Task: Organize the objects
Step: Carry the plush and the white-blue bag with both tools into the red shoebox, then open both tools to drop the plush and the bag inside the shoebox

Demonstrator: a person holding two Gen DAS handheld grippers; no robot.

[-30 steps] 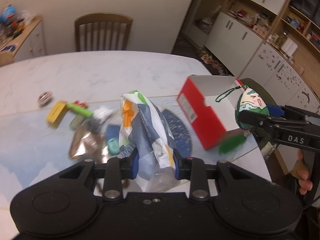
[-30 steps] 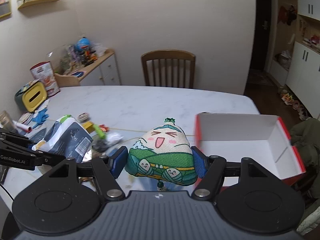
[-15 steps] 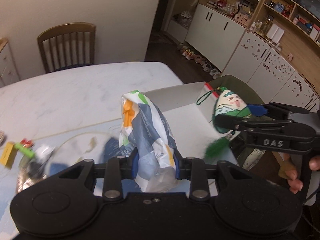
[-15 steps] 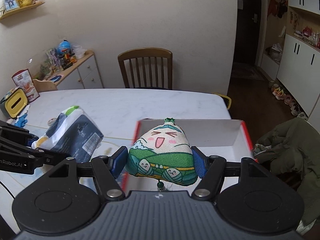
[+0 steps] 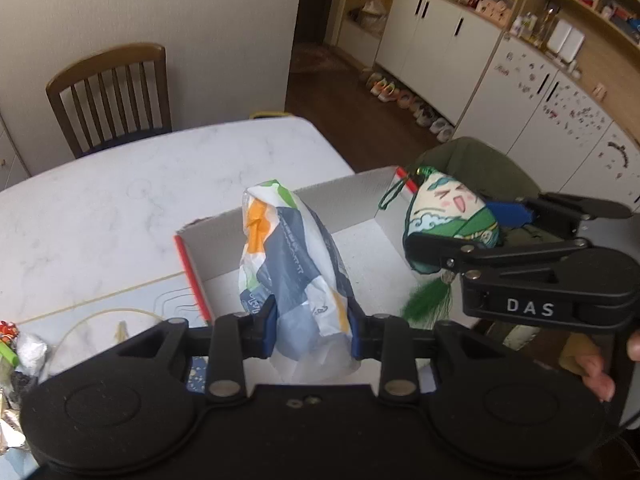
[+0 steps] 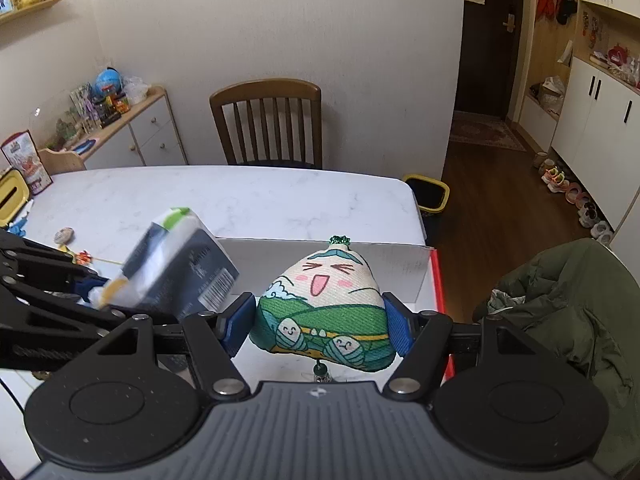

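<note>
My left gripper (image 5: 310, 330) is shut on a crumpled plastic snack bag (image 5: 292, 268), white, grey and orange, held over the open red box (image 5: 192, 272) with its white inside. The bag (image 6: 180, 276) also shows at the left of the right wrist view. My right gripper (image 6: 320, 326) is shut on a plush rice-dumpling toy (image 6: 326, 300) with a laughing face and green wrap, held above the box's (image 6: 438, 280) right side. In the left wrist view the toy (image 5: 448, 220) hangs at the right with its green tassel dangling.
The box sits at the right end of a white marble table (image 5: 120, 208). Small items (image 5: 16, 348) lie at the left on a blue mat. A wooden chair (image 6: 268, 124) stands behind the table. A green jacket (image 6: 568, 312) drapes a chair at right. A yellow bin (image 6: 428, 196) stands on the floor.
Both grippers have moved right from the clutter to over the red box, each carrying its item. The box's white inside now lies under the bag and the toy.
</note>
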